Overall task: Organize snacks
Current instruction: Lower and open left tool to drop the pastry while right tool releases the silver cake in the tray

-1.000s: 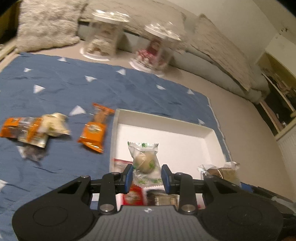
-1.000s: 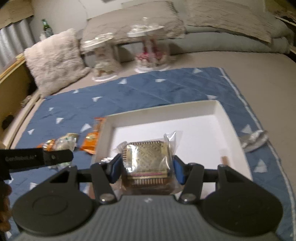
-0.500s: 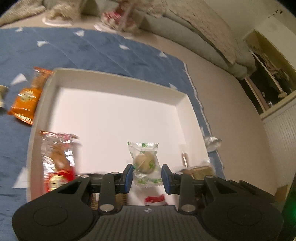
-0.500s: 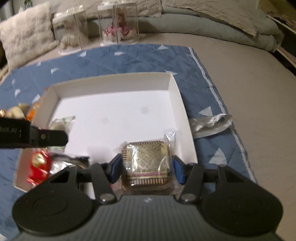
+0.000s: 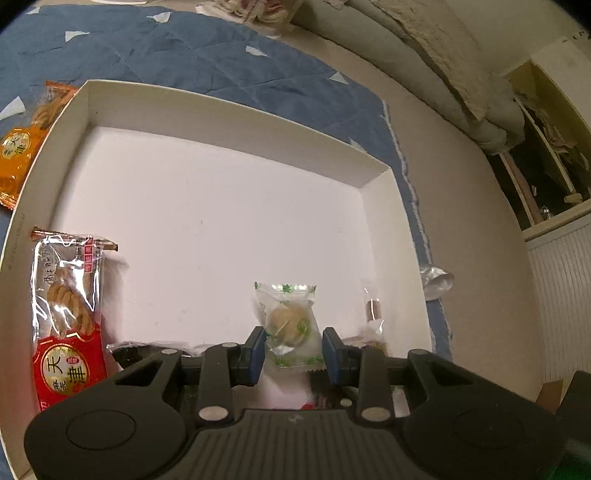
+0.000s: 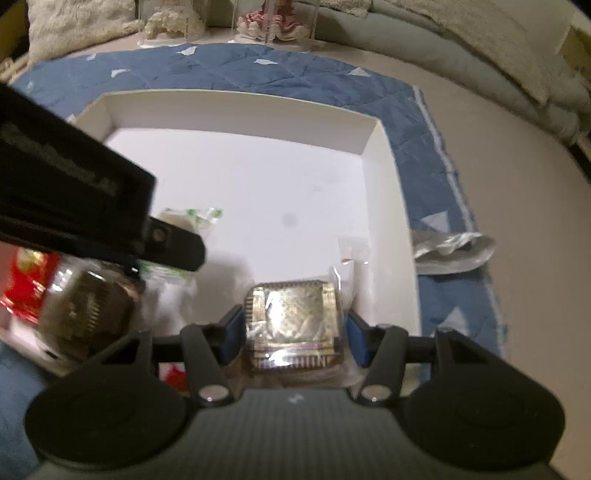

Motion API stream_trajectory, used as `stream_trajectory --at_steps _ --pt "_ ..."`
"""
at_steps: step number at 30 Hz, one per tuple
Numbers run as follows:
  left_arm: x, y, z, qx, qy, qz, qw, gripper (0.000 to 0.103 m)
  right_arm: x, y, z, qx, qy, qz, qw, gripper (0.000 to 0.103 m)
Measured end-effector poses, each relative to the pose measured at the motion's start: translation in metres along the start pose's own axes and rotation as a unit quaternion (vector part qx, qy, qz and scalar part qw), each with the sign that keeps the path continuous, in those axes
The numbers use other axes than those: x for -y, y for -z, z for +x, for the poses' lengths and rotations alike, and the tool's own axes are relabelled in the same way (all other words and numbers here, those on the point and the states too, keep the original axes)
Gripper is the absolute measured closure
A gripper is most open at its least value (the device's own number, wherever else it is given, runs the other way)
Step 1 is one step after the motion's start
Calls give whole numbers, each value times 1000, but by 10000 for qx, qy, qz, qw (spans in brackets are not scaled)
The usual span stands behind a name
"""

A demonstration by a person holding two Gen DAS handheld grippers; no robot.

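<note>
A white box [image 5: 236, 122] lies on a blue quilt [image 5: 184, 55]. My left gripper [image 5: 293, 350] is shut on a clear-wrapped round pastry with green print [image 5: 290, 325], held over the box's near side. A red-and-clear twist-snack packet [image 5: 68, 310] lies in the box at the left. My right gripper [image 6: 293, 334] is shut on a square golden wrapped biscuit [image 6: 293, 323], over the box's near right corner [image 6: 391, 236]. The left gripper's body [image 6: 92, 206] crosses the right wrist view at the left, with the pastry [image 6: 184, 218] showing beyond it.
An orange snack packet [image 5: 22, 155] lies on the quilt left of the box. A crumpled silver wrapper [image 6: 450, 247] lies right of the box. Two clear display cases [image 6: 273, 18] and pillows stand at the back. A dark wrapped snack [image 6: 85, 314] sits blurred at the box's near left.
Both grippers moved forward and down over the box with their snacks still held. The left gripper now crosses the right wrist view much closer.
</note>
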State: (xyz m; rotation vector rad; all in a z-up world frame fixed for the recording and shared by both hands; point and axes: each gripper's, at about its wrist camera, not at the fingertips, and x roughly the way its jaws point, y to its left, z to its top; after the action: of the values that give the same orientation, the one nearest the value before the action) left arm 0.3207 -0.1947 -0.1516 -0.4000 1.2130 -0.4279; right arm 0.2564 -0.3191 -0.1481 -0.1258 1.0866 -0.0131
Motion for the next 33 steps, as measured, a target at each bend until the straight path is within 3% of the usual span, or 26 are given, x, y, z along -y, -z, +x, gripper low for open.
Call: stream_trajectory --at_steps 4,8,15,18,21,24,28,33 --pt "-1 0 5 -90 58 -57 9999 68 8 -2 2 -179 -242 455 9985 40" --pt "0 3 15 -226 67 -101 9997 68 18 -4 8 -280 24 664 9974 36" --pt "2 8 21 -457 -51 -83 9989 66 42 -8 6 -602 -382 958 9928 24" --pt "2 8 16 -398 -153 -39 9991 66 48 -7 7 -599 -454 958 9926 25" --pt "2 8 10 -344 -211 2 9992 65 47 -6 12 -667 -550 929 9919 36" --pt "3 8 4 -300 -267 52 9992 65 42 -5 10 -635 -462 813 9936 36" --pt "7 9 -6 -220 -354 177 9990 55 43 -6 2 -628 -486 896 9928 35" --pt "9 11 -23 -102 -360 300 9989 46 51 -5 -24 -362 -440 1045 9929 26"
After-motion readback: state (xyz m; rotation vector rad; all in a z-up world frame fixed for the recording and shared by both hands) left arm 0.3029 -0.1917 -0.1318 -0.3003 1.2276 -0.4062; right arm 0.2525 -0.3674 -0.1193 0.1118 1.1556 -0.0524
